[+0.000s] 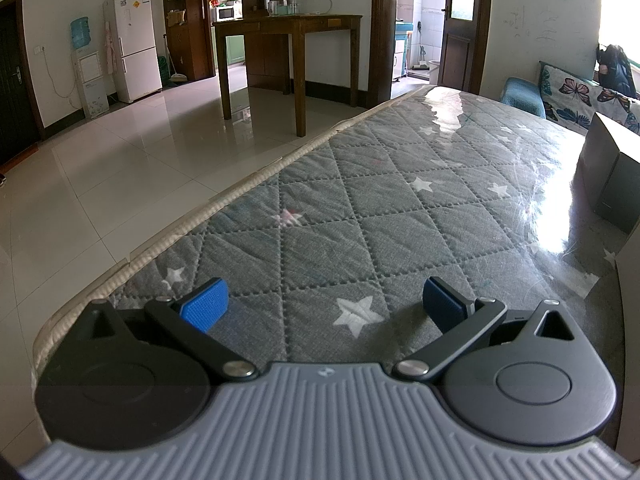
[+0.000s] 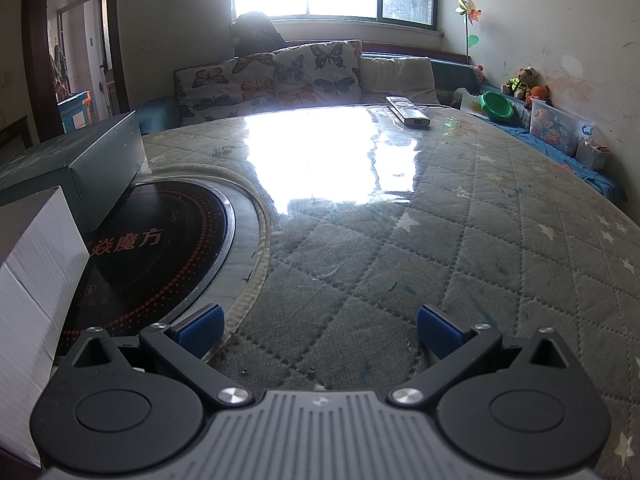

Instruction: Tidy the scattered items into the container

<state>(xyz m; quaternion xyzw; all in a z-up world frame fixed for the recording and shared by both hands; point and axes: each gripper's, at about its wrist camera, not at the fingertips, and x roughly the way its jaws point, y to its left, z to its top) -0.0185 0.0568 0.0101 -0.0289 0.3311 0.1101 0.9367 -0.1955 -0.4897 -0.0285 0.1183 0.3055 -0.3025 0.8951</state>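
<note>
My left gripper (image 1: 324,308) is open just above the grey quilted star-pattern table cover (image 1: 400,208), with nothing between its blue pads. My right gripper (image 2: 320,330) is open too, low over the same cover (image 2: 460,240), empty. Two remote controls (image 2: 406,111) lie side by side at the far end of the table. A dark grey-green box (image 2: 80,164) stands at the left, also seen at the right edge of the left wrist view as a dark box (image 1: 612,176). A white box (image 2: 36,272) sits close on the near left.
A round black induction plate (image 2: 160,256) is set into the table beside the boxes. Butterfly cushions (image 2: 280,76) on a sofa line the far side; toys, a green bowl (image 2: 497,106) and a plastic bin (image 2: 558,128) sit at right. A wooden table (image 1: 288,52) and fridge (image 1: 134,44) stand across the tiled floor.
</note>
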